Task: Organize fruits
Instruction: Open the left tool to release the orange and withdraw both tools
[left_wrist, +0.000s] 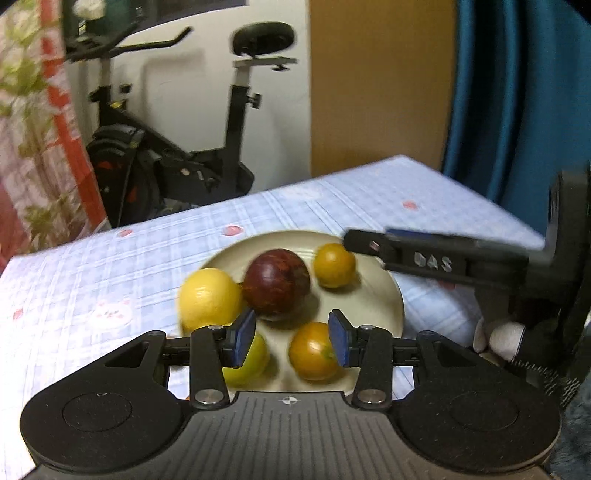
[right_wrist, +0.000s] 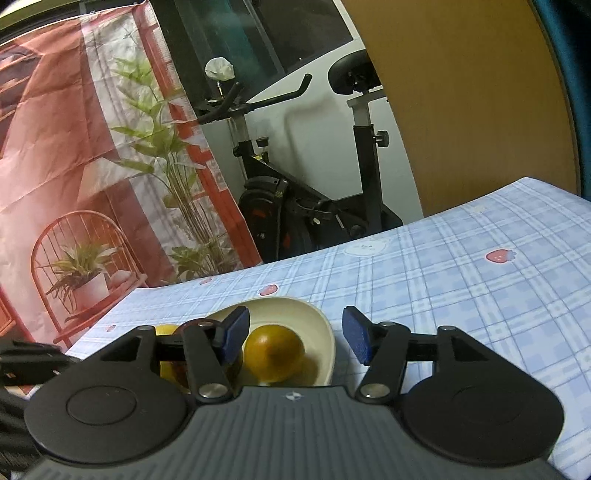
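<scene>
A counter (left_wrist: 332, 199) under a blue checked cloth carries a cream plate (left_wrist: 384, 302) near its front edge. On the plate lie a dark red fruit (left_wrist: 277, 282), a lemon (left_wrist: 208, 299), two oranges and a greenish fruit. My left gripper (left_wrist: 291, 341) hovers above them, jaws open and empty. My right gripper (right_wrist: 295, 338) reaches over the plate's right rim, jaws open, holding nothing.

Glossy cream plate (left_wrist: 391, 295); smooth-skinned fruits (left_wrist: 277, 282); matt checked tablecloth (left_wrist: 110, 266)
</scene>
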